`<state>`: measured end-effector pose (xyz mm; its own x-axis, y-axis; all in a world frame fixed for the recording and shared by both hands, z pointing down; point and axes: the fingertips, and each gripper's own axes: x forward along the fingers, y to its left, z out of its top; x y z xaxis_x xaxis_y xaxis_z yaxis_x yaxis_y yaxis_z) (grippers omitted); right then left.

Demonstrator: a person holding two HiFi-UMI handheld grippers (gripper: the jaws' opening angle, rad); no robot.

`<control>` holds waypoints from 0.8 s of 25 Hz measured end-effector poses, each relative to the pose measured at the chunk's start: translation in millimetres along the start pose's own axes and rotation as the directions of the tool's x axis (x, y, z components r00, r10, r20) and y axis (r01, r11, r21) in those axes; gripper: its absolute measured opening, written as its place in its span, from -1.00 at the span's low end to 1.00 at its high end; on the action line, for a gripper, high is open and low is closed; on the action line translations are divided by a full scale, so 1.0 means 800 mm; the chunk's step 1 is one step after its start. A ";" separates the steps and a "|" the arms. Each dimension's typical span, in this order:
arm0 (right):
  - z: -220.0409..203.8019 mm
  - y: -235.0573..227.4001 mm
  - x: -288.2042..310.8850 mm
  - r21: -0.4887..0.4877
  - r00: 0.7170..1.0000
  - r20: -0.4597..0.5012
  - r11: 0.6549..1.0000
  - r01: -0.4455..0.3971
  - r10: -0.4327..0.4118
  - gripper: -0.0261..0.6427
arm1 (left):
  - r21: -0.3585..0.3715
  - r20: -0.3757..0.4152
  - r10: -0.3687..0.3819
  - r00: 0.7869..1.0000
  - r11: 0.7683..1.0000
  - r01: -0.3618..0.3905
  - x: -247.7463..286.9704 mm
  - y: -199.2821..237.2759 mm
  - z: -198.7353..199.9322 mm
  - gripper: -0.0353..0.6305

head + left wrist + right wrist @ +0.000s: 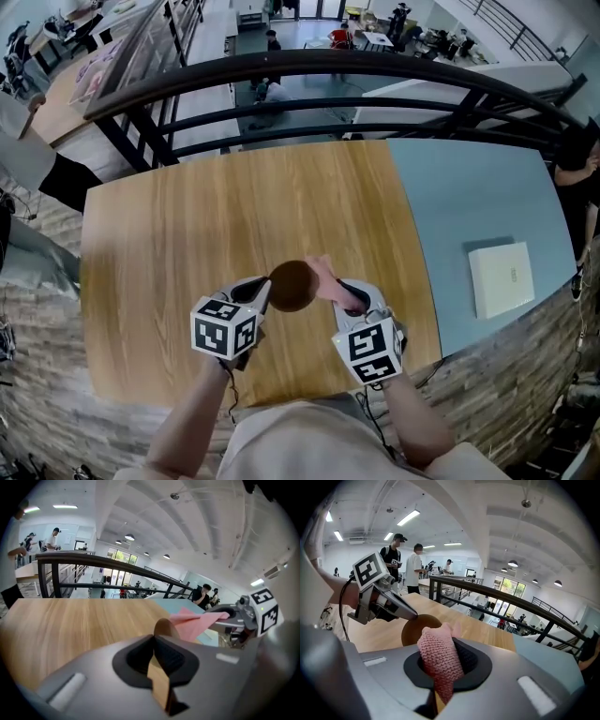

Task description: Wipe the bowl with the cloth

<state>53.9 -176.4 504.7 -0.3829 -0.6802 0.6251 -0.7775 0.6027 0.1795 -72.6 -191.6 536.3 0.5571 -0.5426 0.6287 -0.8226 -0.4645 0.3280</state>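
Nearest me, my left gripper (264, 292) is clamped tight on the rim of the brown bowl (292, 284), holding it tipped on edge over the wooden table (178, 244); my right gripper (343, 292) pinches the pink cloth (324, 274), whose free end reaches the bowl's far rim, touching or nearly so; I judge the wiping is barely begun, with the inside yet to be rubbed round; further off, a white box (502, 278) lies on a blue surface (469, 206); beyond that, a dark railing (328, 64).
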 end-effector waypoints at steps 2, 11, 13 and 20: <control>-0.006 0.002 0.007 0.023 1.000 -0.002 1.000 -0.020 0.020 -0.87 | -0.022 -0.015 0.001 1.000 1.000 -0.002 0.014 0.007 -0.004 -0.88; -0.033 0.015 0.038 0.203 0.997 -0.020 0.977 -0.072 0.078 -0.87 | -0.140 -0.041 0.008 0.999 0.990 -0.014 0.066 0.046 -0.016 -0.88; -0.041 0.016 0.043 0.204 0.997 -0.032 0.977 -0.069 0.077 -0.87 | -0.157 -0.048 0.009 0.999 0.987 -0.016 0.073 0.052 -0.021 -0.88; -0.056 0.019 0.061 0.218 0.994 -0.048 0.972 -0.088 0.101 -0.87 | -0.240 -0.077 0.008 0.997 0.970 -0.026 0.103 0.075 -0.043 -0.88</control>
<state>45.6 -181.5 571.9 -0.4346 -0.5952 0.6759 -0.8310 0.5543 -0.0462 -80.0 -240.4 632.1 0.5404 -0.4907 0.6835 -0.8401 -0.2688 0.4711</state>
